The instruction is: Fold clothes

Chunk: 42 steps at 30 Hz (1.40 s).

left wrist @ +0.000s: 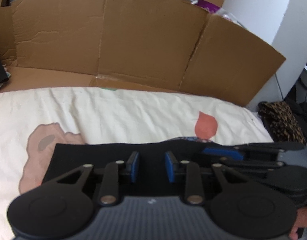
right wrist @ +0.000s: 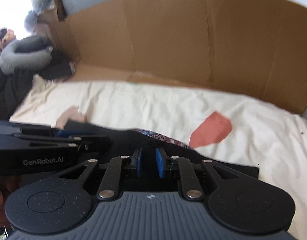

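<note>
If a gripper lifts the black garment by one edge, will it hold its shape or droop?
The black garment would probably droop: its far edge already runs wavy. It lies thin and flat on the sheet, so it is likely light. It should drag rather than slide freely on that wrinkled sheet.

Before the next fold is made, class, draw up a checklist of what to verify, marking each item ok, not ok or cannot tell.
1. Black garment lies flat on the white bedsheet: ok.
2. Left hand-held gripper open: ok.
3. Right hand-held gripper open: ok.
4. Either one gripping fabric: not ok, both gaps look empty.
5. Bare sheet beyond the garment, before the cardboard: ok.
6. Garment's near edge: cannot tell, hidden.
</note>
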Motion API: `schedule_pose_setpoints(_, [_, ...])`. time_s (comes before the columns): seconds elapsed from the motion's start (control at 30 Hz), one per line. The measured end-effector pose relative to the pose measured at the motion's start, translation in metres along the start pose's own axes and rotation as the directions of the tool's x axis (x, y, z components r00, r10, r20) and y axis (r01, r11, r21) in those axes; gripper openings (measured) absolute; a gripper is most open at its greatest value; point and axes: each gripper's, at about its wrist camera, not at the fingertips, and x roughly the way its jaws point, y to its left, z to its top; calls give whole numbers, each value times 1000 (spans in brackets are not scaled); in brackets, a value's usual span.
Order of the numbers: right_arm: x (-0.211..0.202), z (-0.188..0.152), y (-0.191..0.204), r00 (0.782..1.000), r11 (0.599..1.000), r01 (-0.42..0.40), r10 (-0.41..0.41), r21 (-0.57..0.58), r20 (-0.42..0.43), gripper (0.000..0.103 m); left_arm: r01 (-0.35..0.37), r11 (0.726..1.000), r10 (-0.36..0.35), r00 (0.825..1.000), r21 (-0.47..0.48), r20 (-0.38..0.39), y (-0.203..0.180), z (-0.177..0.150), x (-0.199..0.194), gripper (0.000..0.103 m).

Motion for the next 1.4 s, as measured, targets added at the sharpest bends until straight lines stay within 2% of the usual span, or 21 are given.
schedule_pose_setpoints(0.13, [8,-2,-5,999,999,-31,31,-22,-21,21,-6,999,6,1000,47,-6,1,-8,11,32])
schedule_pose_setpoints(0.33, [9,-9,2,1000,995,-7,7,-103,0,20,-14,996,15,1000,92,-10,-1,-10,14,33])
schedule_pose_setpoints(0.43, [9,-6,0,1000,997,-9,8,-81,-7,21,-12,998,11,1000,68,8,-3,-8,3,33])
schedule_pose_setpoints(0.53, [7,8,-4,999,1000,-13,14,23,-47,21,-9,999,8,1000,44,26,-4,-6,-8,30])
schedule_pose_setpoints(0.6, [-5,13,-5,999,998,-21,23,64,-24,22,-7,1000,6,999,28,38,-5,-5,-15,27])
schedule_pose_setpoints(0.67, [-18,12,0,999,999,-24,23,44,23,23,-5,1000,4,999,12,50,-6,-4,-22,27])
schedule_pose_setpoints(0.73, [-27,8,6,999,999,-17,16,30,38,30,11,1000,-11,998,0,62,-8,-4,-32,27])
schedule_pose_setpoints(0.83, [-38,-2,15,998,999,-32,32,15,58,31,45,999,-45,996,-6,73,-12,-12,-44,25])
schedule_pose_setpoints(1.1, [-28,-28,15,1000,1000,-20,20,-17,16,31,15,998,-16,1000,53,23,-16,-29,-23,24])
schedule_pose_setpoints(1.23, [-14,-32,19,1000,997,-7,6,-79,-15,31,-15,995,15,1000,97,1,-18,-31,-13,23])
schedule_pose_setpoints(1.33, [-9,-34,18,1000,998,0,-2,-62,-31,30,-38,991,40,999,130,-14,-19,-33,-5,21])
schedule_pose_setpoints(1.4, [-7,-34,18,1000,998,3,-5,-60,-30,30,-34,992,37,999,118,-20,-17,-32,-6,20])
